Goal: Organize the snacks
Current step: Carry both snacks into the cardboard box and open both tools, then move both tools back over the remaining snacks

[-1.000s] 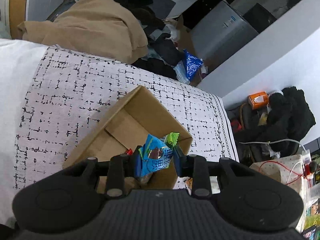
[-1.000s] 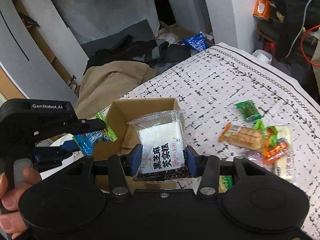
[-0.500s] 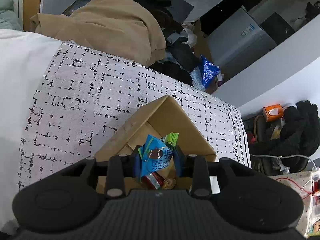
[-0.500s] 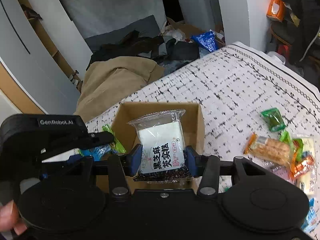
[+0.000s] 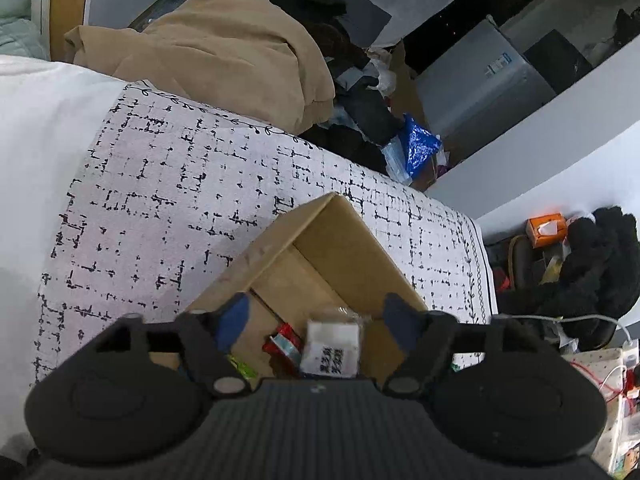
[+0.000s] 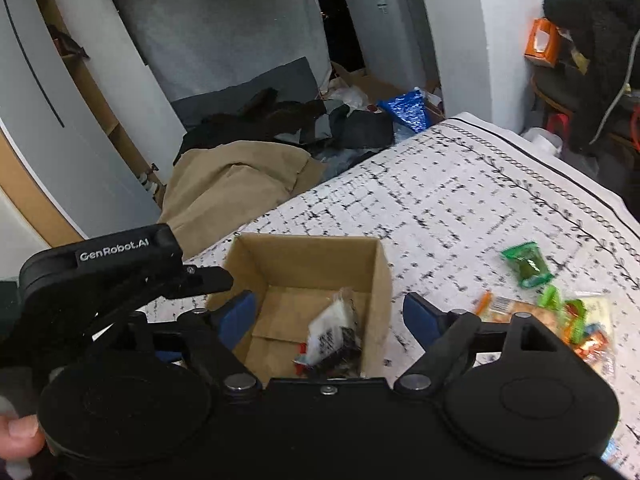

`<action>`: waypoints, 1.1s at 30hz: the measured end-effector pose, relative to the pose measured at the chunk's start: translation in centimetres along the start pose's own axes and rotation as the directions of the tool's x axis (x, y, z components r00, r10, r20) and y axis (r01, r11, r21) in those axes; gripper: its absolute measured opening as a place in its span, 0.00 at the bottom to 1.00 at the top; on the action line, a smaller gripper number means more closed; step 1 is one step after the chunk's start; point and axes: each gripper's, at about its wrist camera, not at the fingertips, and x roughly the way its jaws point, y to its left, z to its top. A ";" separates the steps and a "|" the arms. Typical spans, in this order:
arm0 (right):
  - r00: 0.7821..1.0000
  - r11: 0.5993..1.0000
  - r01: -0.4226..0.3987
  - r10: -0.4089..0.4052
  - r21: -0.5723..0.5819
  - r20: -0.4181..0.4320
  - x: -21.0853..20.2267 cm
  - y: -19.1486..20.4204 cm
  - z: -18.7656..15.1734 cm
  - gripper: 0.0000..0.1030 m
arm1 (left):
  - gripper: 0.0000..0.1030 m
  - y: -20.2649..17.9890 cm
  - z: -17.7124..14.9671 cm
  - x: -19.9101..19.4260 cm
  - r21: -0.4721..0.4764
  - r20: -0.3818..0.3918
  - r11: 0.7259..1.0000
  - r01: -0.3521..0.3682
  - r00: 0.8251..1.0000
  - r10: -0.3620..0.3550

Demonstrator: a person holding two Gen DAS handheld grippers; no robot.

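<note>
Claws: left (image 5: 316, 322), right (image 6: 330, 316) both opening, empty | risk: packet (image 6: 332, 330) snags box (image 6: 378, 276) 3 o'clock wall, spills

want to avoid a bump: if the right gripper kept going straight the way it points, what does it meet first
Probably the white snack packet lying in the cardboard box: it sits between the opening fingers of the right gripper, free of both. Depth is unclear, so the box's near wall could come first.
</note>
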 end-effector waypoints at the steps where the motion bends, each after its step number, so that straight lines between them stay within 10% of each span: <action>1: 1.000 1.000 0.008 -0.008 -0.001 0.001 -0.3 -0.3 -0.2 0.80 | 0.81 -0.2 -0.2 0.0 0.009 -0.005 1.000 -0.006 1.000 0.006; 14: 0.994 0.992 0.108 -0.109 0.072 0.005 -4.7 -5.6 -2.2 0.98 | 1.00 -3.5 -3.2 -0.2 0.160 -0.027 0.987 -0.013 0.999 0.017; 33: 0.975 0.973 0.219 -0.222 0.072 0.025 -8.4 -11.7 -4.9 1.00 | 1.00 -8.3 -8.4 0.2 0.397 -0.038 0.918 0.003 0.999 0.013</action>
